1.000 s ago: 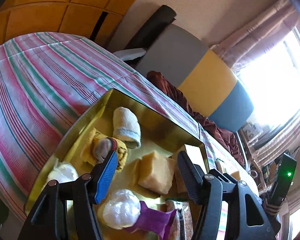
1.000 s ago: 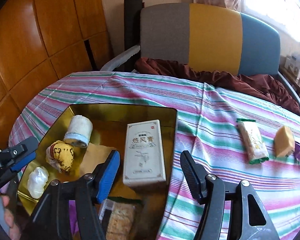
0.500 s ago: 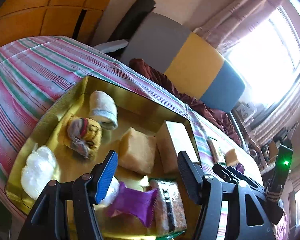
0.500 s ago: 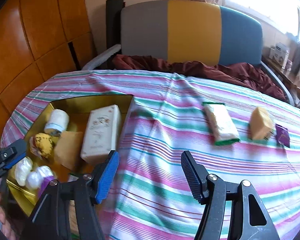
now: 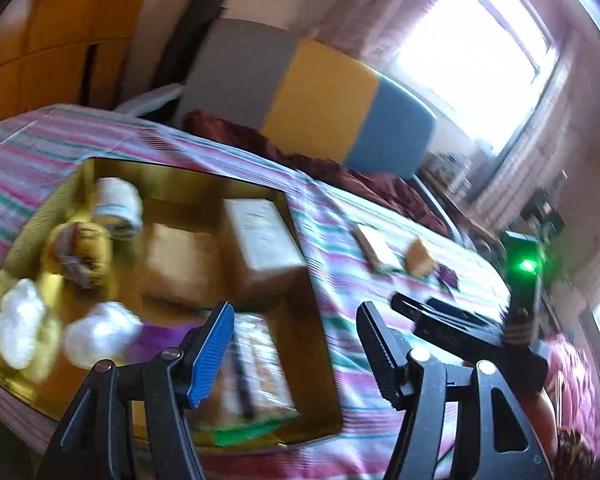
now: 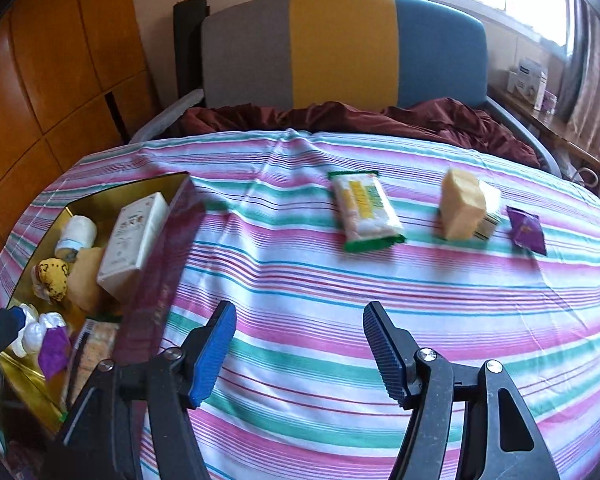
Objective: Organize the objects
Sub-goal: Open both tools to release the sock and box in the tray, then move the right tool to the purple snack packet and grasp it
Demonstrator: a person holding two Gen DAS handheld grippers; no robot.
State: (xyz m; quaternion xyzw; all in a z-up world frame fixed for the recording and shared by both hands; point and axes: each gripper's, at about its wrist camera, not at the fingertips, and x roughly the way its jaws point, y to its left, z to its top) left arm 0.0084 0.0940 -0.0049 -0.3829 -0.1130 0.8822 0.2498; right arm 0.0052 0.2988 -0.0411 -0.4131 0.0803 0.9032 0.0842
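Right hand-held gripper (image 6: 298, 350) is held wide open, nothing gripped, poised over the pink-and-green striped tabletop (image 6: 340, 300). Left hand-held gripper (image 5: 296, 344) is likewise spread wide and empty, positioned at the near right corner of the gold rectangular metal tray (image 5: 172, 178). Three items are seen loose on the tabletop, well apart from the tray: a green-edged white snack packet (image 6: 364, 210), a yellow wrapped block (image 6: 460, 208), and a small purple foil packet (image 6: 526, 230). The snack packet is judged the likely next pick. It should be approached from above, jaws aligned across its narrow width and closed gently so the contents are not crushed.
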